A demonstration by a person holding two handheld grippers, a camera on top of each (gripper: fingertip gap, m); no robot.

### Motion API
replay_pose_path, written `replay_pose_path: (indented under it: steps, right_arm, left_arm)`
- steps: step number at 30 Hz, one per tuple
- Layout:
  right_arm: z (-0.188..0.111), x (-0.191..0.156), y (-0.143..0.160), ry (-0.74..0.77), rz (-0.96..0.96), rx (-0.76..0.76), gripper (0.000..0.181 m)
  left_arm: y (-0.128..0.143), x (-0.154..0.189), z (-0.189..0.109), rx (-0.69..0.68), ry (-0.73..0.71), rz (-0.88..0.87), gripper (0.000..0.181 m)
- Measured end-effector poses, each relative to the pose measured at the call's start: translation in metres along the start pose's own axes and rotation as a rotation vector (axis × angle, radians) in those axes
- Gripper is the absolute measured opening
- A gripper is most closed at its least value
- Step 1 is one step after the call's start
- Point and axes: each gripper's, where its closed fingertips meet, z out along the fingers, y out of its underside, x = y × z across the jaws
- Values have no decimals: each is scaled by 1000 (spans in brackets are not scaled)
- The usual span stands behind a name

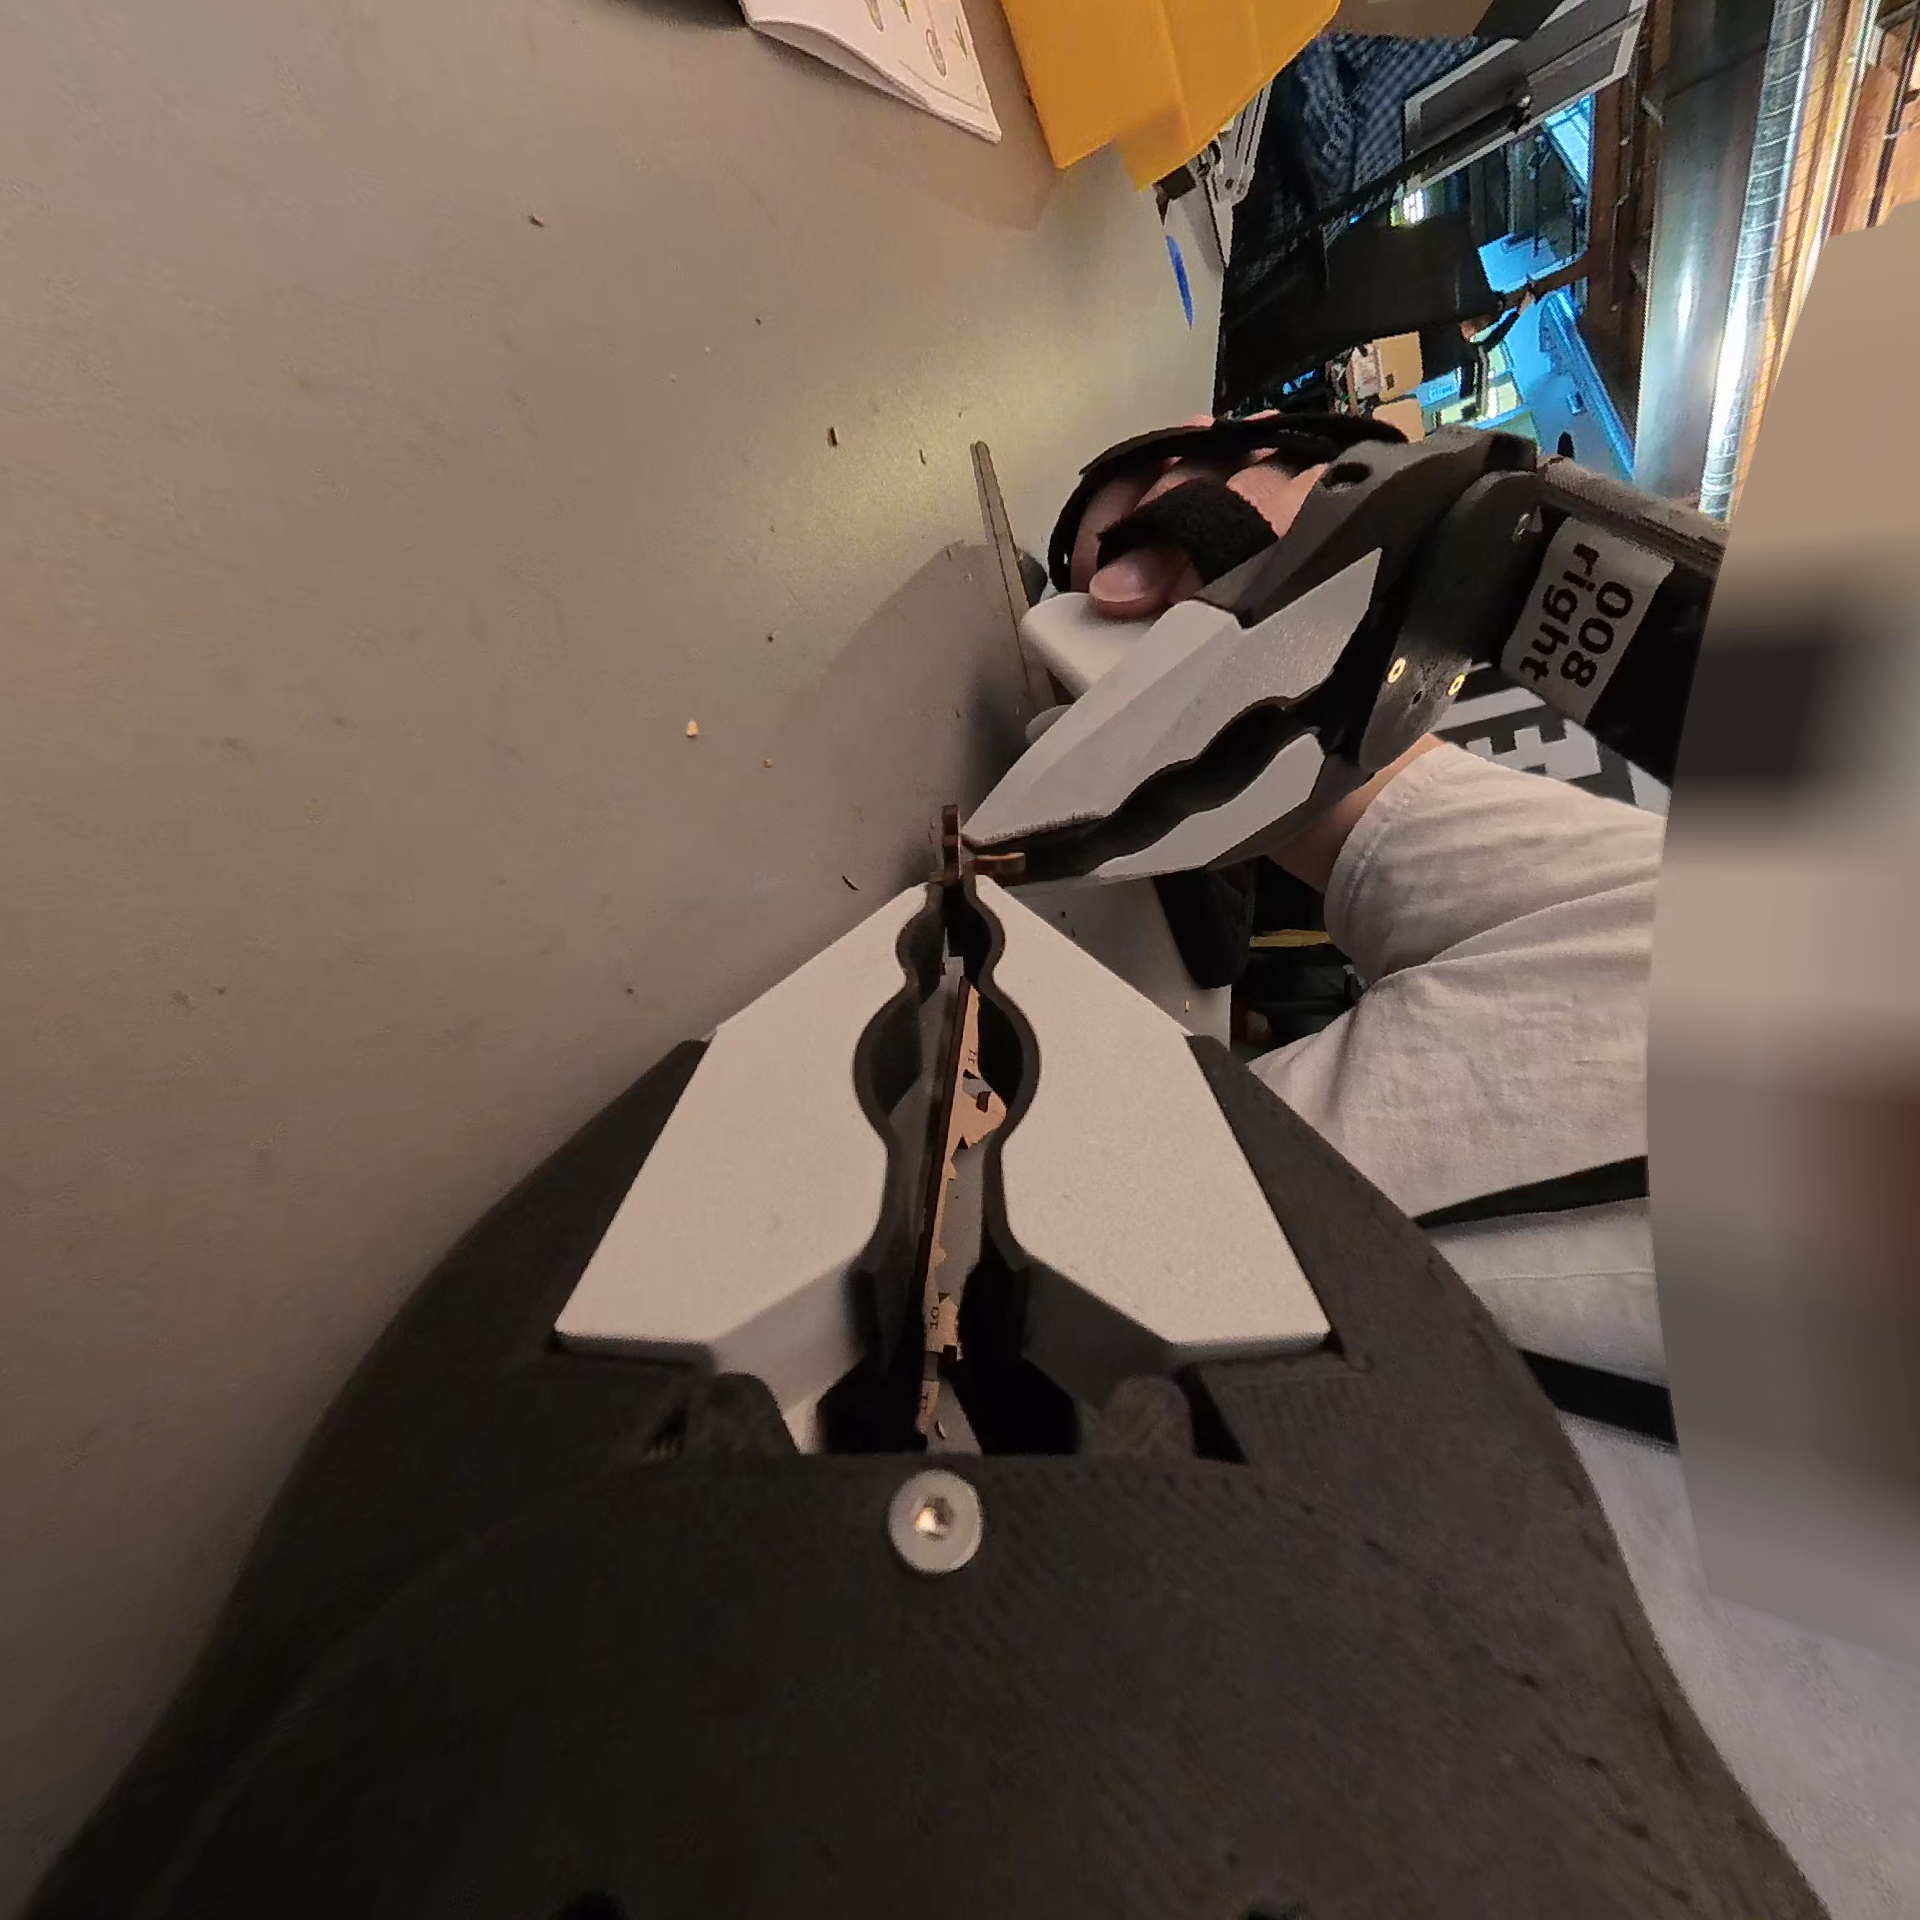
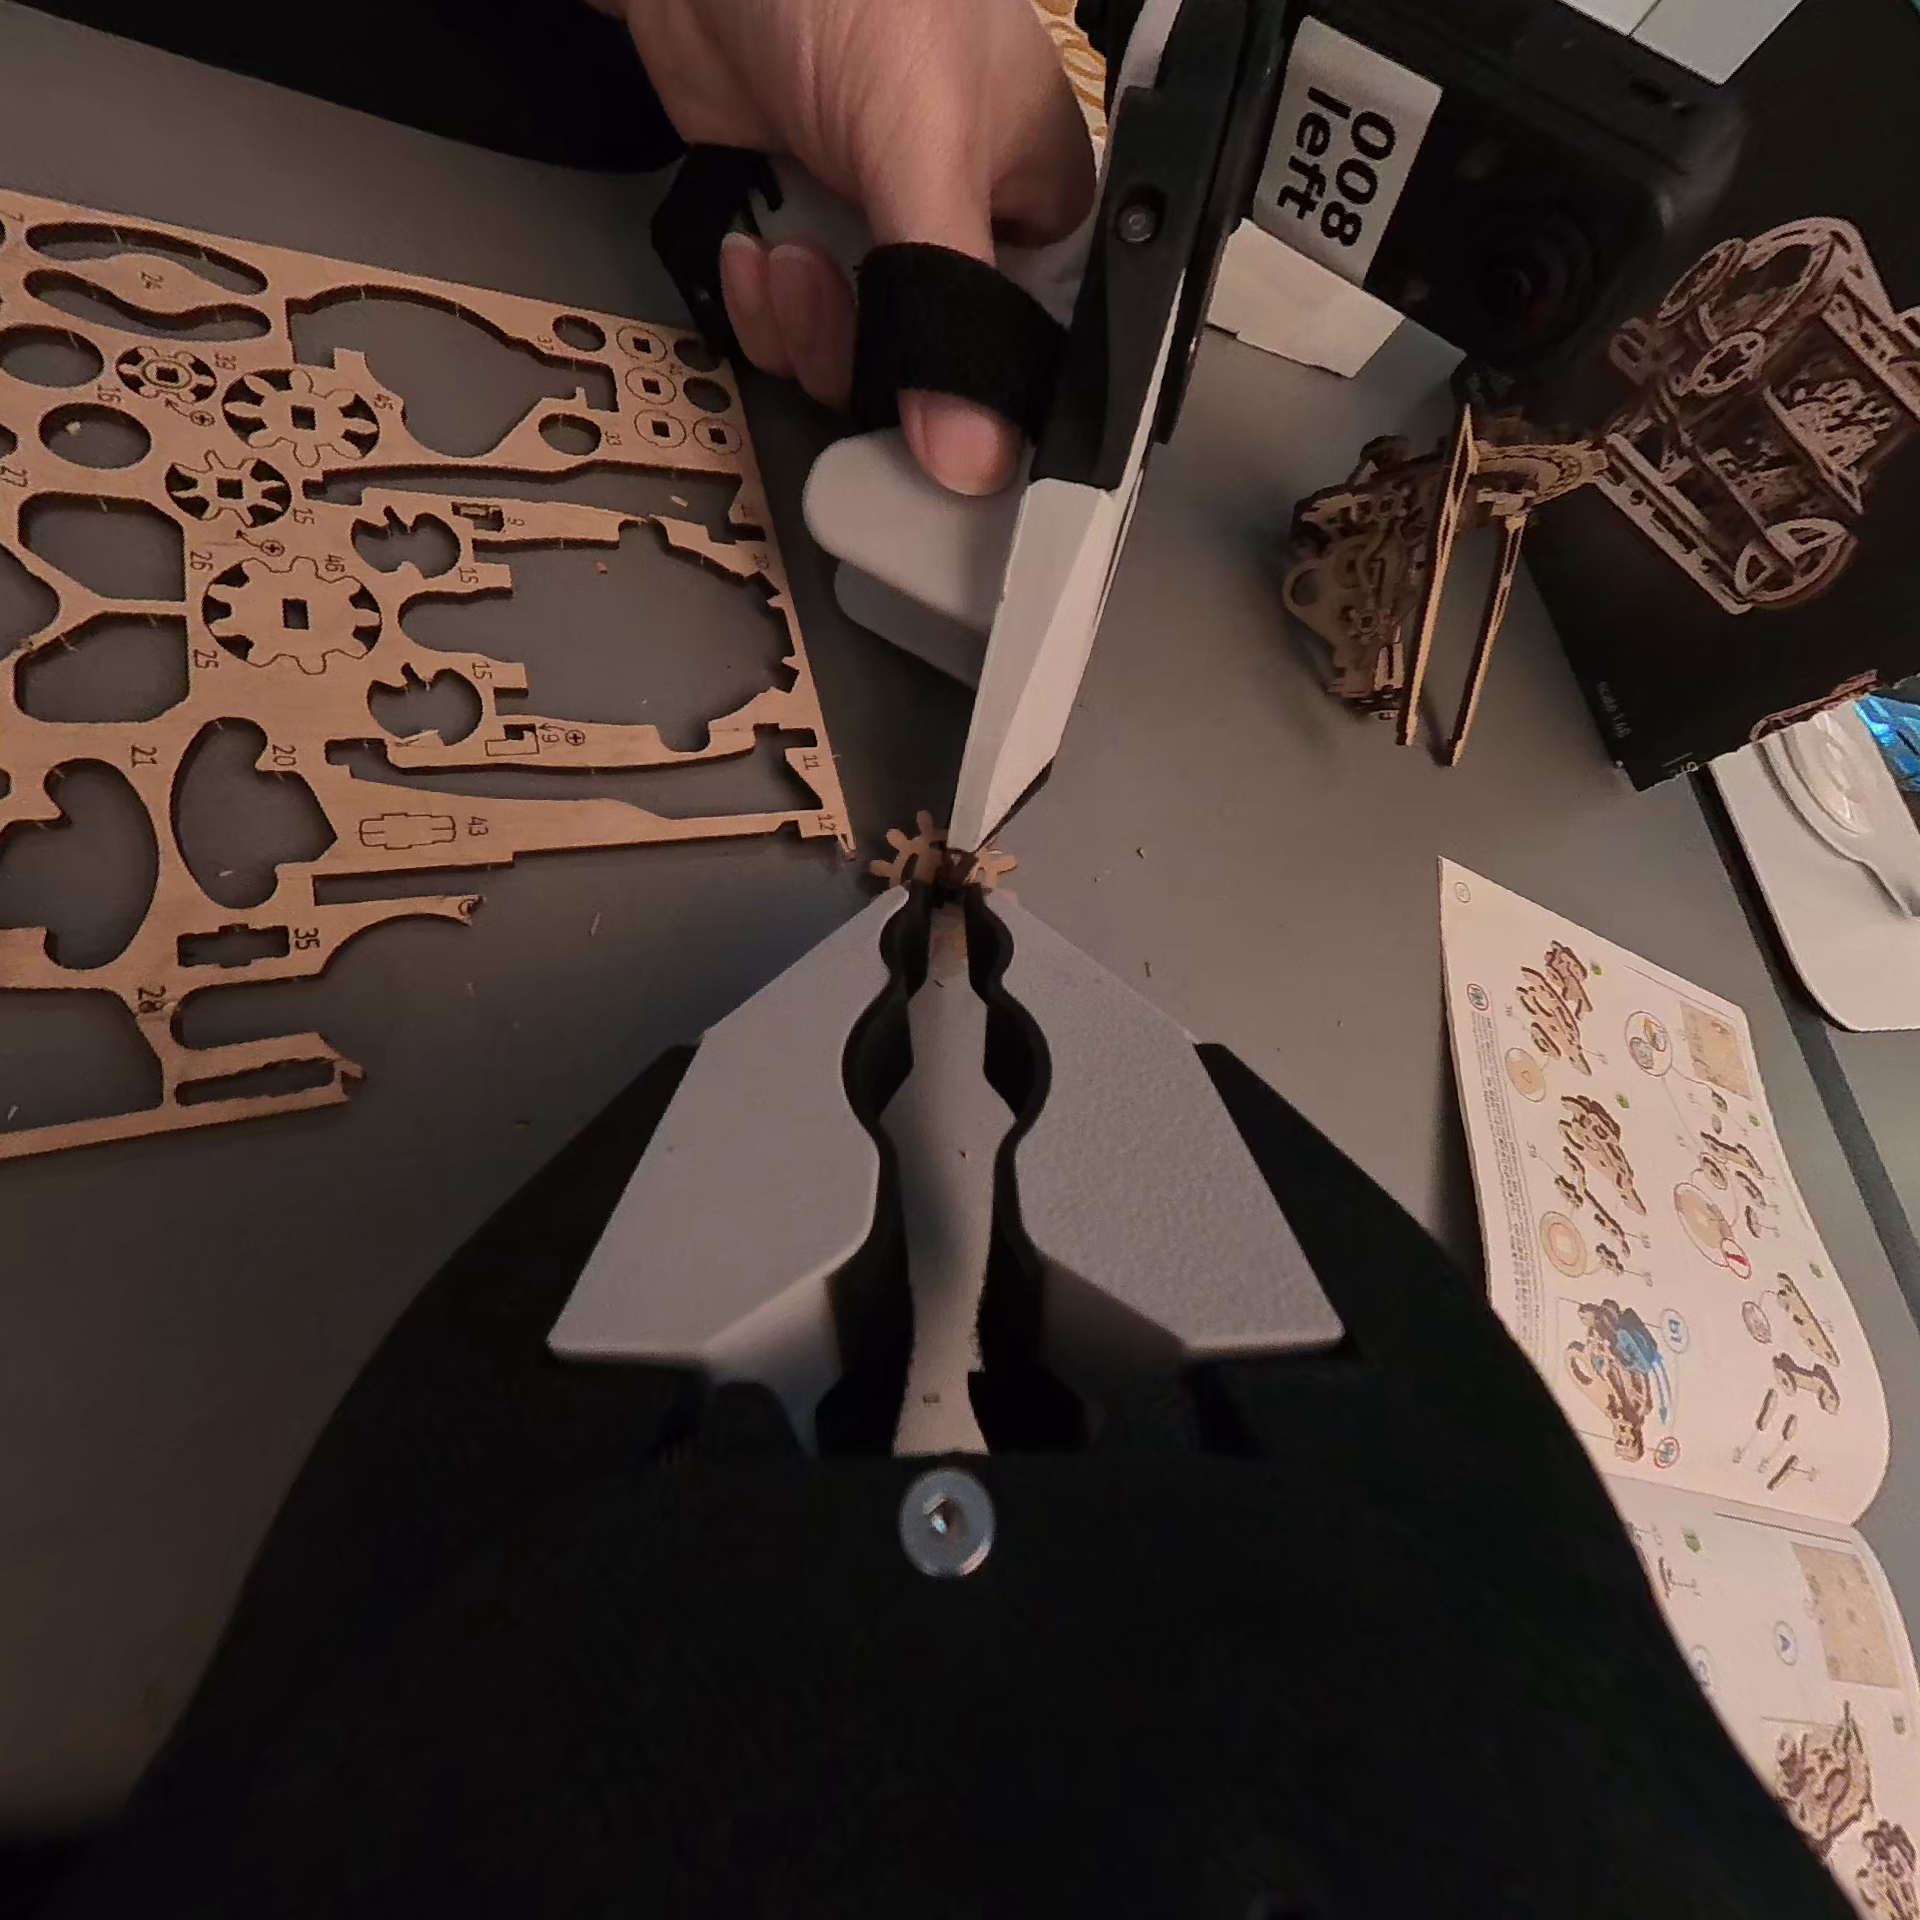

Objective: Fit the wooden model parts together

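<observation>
A small wooden gear (image 2: 902,854) is held just above the grey table, edge-on in the left wrist view (image 1: 949,840). My left gripper (image 1: 951,896) is shut on the gear's rim; in the right wrist view it comes down from above (image 2: 977,826). My right gripper (image 2: 948,896) is shut on a small wooden peg (image 1: 1000,860), whose end meets the gear's face at the centre. It reaches in from the right in the left wrist view (image 1: 987,847). The two grippers' tips almost touch. The joint itself is hidden by the fingertips.
A laser-cut wooden sheet (image 2: 364,623) with many empty cut-outs lies left of the gear. A partly built wooden model (image 2: 1392,582) and its dark box (image 2: 1766,468) stand at the back right. An instruction booklet (image 2: 1662,1195) lies at the right. Yellow bins (image 1: 1143,73) stand farther off. Only a small space, under 4 cm, lies between the two pairs of fingers. The partly built wooden model (image 2: 1392,582) is about 15 cm from both grippers' fingertips.
</observation>
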Motion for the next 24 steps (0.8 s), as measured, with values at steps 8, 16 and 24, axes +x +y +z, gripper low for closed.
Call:
replay_pose_path:
  steps: [8,16,24]
  right_arm:
    - [-1,0,-1,-19,35,12,4]
    - [-8,4,0,-53,104,46,5]
    - [-47,-25,7,-413,250,30,11]
  left_arm:
    - [0,0,0,4,5,-2,0]
    - [0,0,0,6,4,0,0]
    - [-1,0,-1,17,-11,12,0]
